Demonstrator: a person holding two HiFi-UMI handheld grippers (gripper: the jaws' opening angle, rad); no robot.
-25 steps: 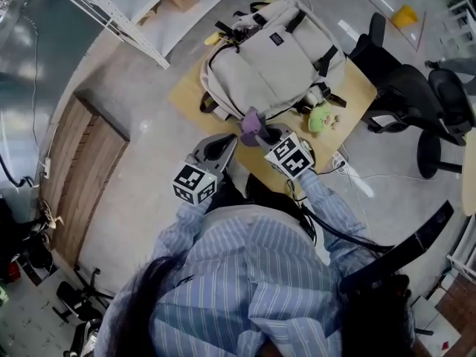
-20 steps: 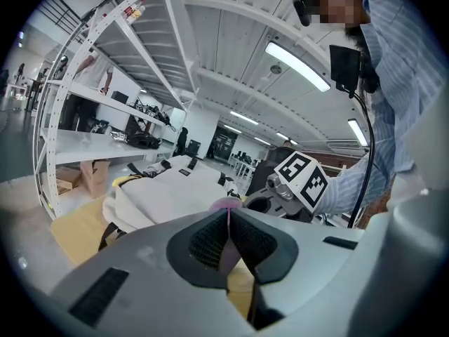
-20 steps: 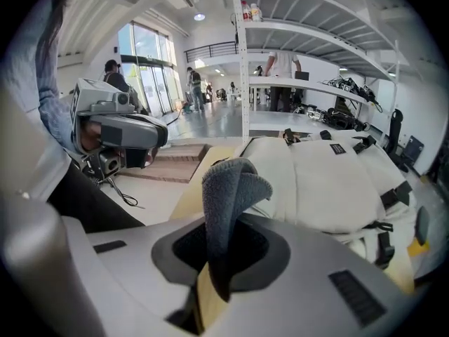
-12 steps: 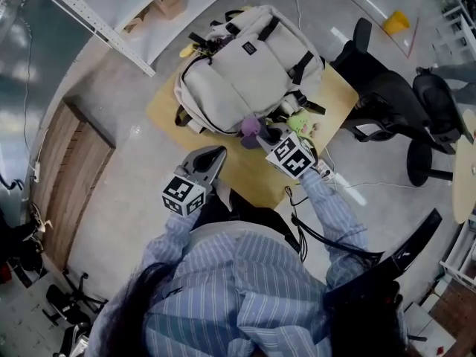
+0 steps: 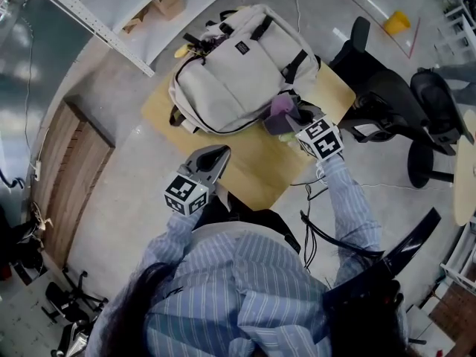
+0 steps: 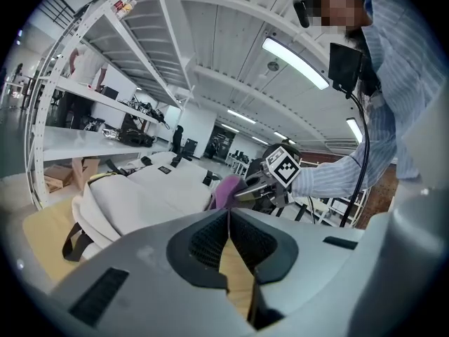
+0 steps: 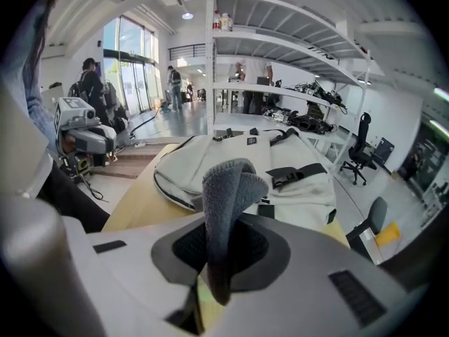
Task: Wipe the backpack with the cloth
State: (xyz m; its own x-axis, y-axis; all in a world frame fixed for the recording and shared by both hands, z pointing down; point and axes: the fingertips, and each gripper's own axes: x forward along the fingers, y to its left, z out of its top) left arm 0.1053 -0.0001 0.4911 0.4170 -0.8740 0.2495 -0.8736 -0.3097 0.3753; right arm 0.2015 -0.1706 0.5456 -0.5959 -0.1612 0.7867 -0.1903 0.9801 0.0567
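Backpack (image 5: pixel 238 73) flat on the wooden table (image 5: pixel 245 166); my right gripper (image 5: pixel 288 121), jaws clamped on the folded cloth (image 7: pixel 228 188), sits at the backpack's edge; my left gripper (image 5: pixel 213 160), jaws pressed together and empty, hovers at the table's near edge

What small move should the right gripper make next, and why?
Probably lower the right gripper until the cloth presses on the backpack, then begin a stroke. Its jaws are shut on the cloth, which is at the backpack's edge; contact cannot be confirmed. The left gripper is shut, empty, and apart from the backpack.
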